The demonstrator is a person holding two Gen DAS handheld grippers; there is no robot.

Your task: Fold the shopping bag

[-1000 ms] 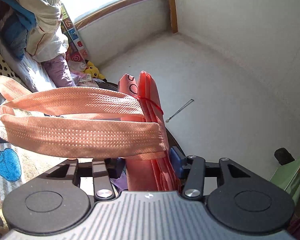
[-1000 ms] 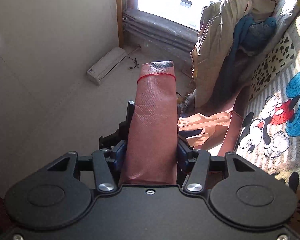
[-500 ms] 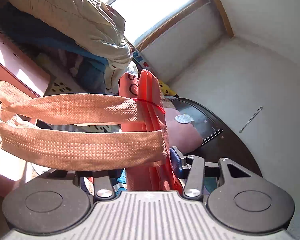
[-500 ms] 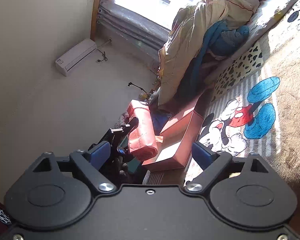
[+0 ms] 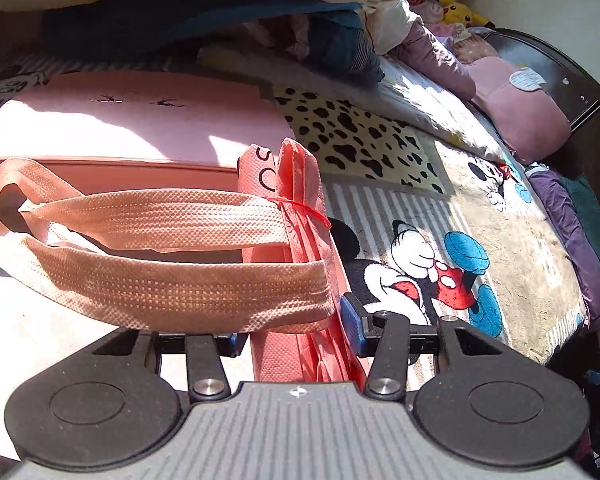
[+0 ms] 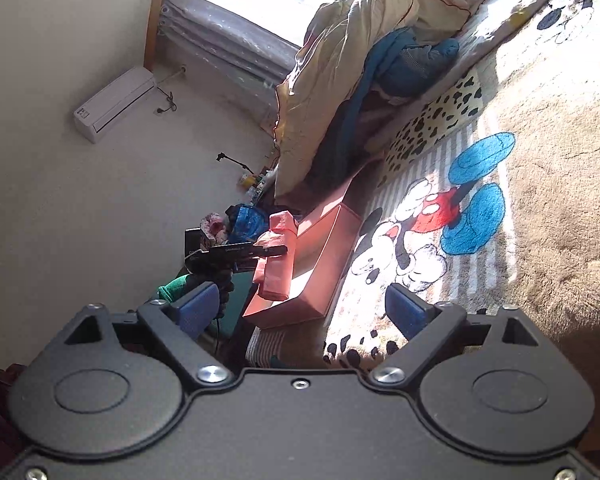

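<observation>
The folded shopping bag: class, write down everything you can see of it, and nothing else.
The folded salmon-pink non-woven shopping bag is gathered into a narrow upright bundle of several layers, with dark printed letters near its top and a thin red thread across it. Its two textured strap handles loop out sideways to the left. The left tongs are clamped on the bundle's lower part. From the right wrist view it hangs over a flat pink box, touching nothing else visible.

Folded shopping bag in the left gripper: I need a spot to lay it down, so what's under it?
Under the folded shopping bag lie a cartoon blanket and a pink box; the handles hide what lies beneath them.
</observation>
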